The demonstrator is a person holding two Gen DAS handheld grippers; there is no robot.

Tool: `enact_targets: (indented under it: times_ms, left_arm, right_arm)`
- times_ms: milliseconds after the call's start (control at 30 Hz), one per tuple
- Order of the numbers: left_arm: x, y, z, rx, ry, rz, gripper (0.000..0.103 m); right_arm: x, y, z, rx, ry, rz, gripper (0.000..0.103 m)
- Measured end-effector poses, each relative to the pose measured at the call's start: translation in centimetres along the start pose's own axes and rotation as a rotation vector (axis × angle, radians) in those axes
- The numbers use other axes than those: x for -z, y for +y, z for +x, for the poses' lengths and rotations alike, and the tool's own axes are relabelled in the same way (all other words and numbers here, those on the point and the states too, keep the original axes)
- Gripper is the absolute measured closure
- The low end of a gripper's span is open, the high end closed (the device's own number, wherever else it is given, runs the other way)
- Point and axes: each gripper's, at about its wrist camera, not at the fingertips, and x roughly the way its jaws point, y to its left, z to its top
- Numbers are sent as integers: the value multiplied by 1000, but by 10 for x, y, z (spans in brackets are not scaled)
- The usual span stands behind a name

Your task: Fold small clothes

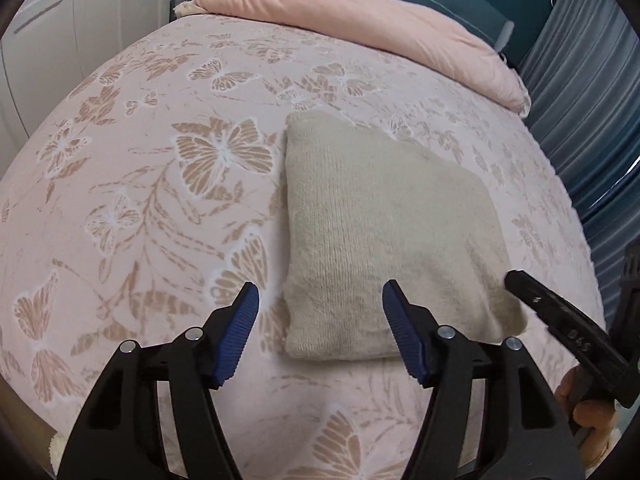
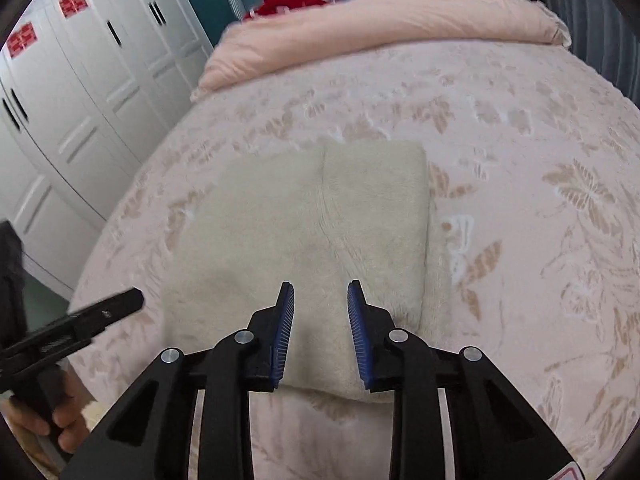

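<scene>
The folded cloth [image 1: 384, 240] lies flat on the bed [image 1: 140, 208], a beige, fuzzy rectangle on the pink butterfly-print cover, about midway across it and near the close edge. A seam or fold line runs down its top face in the right wrist view.

The left gripper [image 1: 320, 332] hangs above the cloth's near left corner, tilted steeply down. Its jaws stand apart with nothing between them; one blue pad [image 1: 240, 336] is over the bare cover and the other over the cloth's near edge. Neither touches the fabric.

The right gripper [image 2: 320, 332] hangs over the near edge of the cloth [image 2: 304, 232], also pitched down. Its jaws are narrow but parted, with a gap between the pads and no fabric pinched in it.

Each gripper shows in the other's view: the right one comes in from the right edge of the left view, its black fingertip [image 1: 520, 282] over the cloth's near right corner, with a hand [image 1: 584, 408] wrapped round the grip below it. The left one enters the right view from the left edge, a hand [image 2: 44, 420] on its handle.

A rolled pink quilt [image 2: 380, 28] lies across the far end of the bed, and white cupboards [image 2: 80, 92] stand beside it.
</scene>
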Motion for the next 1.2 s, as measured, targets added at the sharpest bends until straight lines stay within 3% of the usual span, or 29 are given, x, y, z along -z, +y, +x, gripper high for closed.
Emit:
enact_targets:
  times_ms: [33,133,233,333,400,467,500,567,667,733,800,900,933,967,1067,1133,1200]
  left_arm:
    - [3,-5,13,-34,29,23,41]
    - [13,-4,37,-155,87,58,39]
    - [20,20,29,-102,93,-41,39]
    - [26,48,4,-139,62,-103,40]
    - [30,66,-11,-178,41,-135,40]
    - [33,79,-24,-200,27,-162,39]
    - [34,83,-28,-202,27,-170,38]
    - [34,86,-34,-198,28,-177,37]
    - [28,81,-40,-174,10,-159,34]
    - [22,72,-42,-135,0,-145,33]
    - [14,55,-39,-92,-21,-130,33]
    - [0,19,-21,-64,-40,-74,33]
    - [-3,7,-10,-71,-33,-50,33]
    - [-5,-4,2,-79,-17,-26,33]
    - [-5,-21,35,-113,48,5,33]
    - [-2,-22,41,-112,70,-11,33]
    - [-1,-22,42,-111,72,-19,31]
  right_arm:
    - [4,-1,7,18,16,19,94]
    - [2,17,-26,-70,-59,20,91]
    - [0,56,-44,-162,-74,-66,91]
    - [1,96,-33,-217,-48,-158,91]
    - [4,119,-4,-237,11,-185,91]
    - [20,137,52,-237,195,-203,91]
    - [31,140,72,-240,242,-199,91]
    - [34,143,67,-241,197,-217,97]
    - [18,126,5,-293,65,-158,96]
    - [9,102,-34,-202,-62,-145,96]
    - [1,68,-50,-120,-118,-94,95]
    - [-5,8,-23,34,-30,5,95]
    - [-3,-7,-5,72,23,11,103]
    - [-1,-18,1,40,41,37,103]
    - [-2,-18,-33,-23,-56,80,103]
    - [-1,-12,-44,15,-96,24,103]
    - [4,-14,-18,90,-32,-33,103]
